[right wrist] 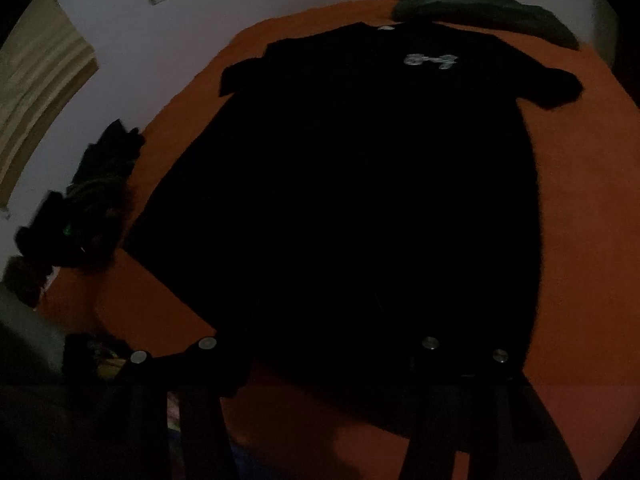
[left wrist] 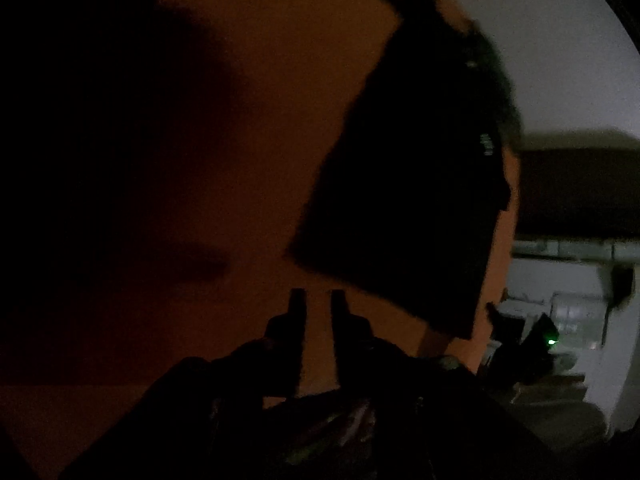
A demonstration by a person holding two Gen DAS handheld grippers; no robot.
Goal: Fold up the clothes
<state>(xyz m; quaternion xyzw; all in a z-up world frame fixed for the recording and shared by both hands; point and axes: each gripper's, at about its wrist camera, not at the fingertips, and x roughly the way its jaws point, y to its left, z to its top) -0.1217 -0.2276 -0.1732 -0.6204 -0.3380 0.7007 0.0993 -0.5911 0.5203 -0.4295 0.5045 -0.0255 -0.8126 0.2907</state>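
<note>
So the black short-sleeved t-shirt (right wrist: 340,184) is spread flat, logo up, on the orange bed cover (right wrist: 580,208), probably for folding, left gripper (left wrist: 318,300) slightly apart with nothing in it, right gripper (right wrist: 316,344) too dark to tell.

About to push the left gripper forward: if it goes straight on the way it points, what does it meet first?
Probably the orange surface. The left gripper has nothing between its fingertips, and the black shirt lies just right of its line. Depth is unclear in this dim view.

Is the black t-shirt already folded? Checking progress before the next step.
No, the black t-shirt lies spread flat on the orange surface, both sleeves out.
</note>
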